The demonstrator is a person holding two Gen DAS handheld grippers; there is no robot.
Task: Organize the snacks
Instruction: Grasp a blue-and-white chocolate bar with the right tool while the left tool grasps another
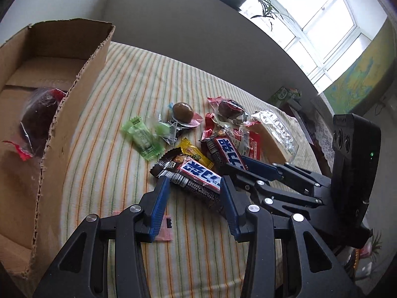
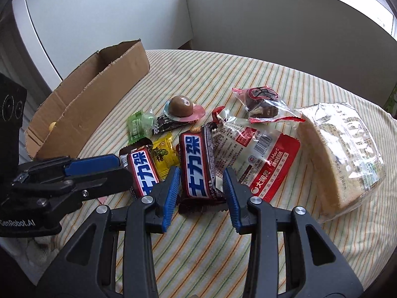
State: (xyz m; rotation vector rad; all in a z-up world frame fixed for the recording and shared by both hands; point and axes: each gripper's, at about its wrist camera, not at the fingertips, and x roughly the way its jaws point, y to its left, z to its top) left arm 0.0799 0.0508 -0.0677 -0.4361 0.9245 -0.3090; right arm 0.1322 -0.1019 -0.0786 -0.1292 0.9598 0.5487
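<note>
Two spread tools, one chocolate bar each

Left tool (image 1: 194,182) straddles one chocolate bar (image 1: 196,173), right tool (image 2: 201,175) the other bar (image 2: 196,164); light, stiff, slick-wrapped, best pinched across the middle.

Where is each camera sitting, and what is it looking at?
Left wrist camera: sits on the left claw, looking along its fingers at one chocolate bar, with the cardboard box to its left; the right claw shows too.
Right wrist camera: sits on the right claw, looking at the other chocolate bar; the left claw reaches in.
Both share the snack pile, box and striped cloth.
</note>
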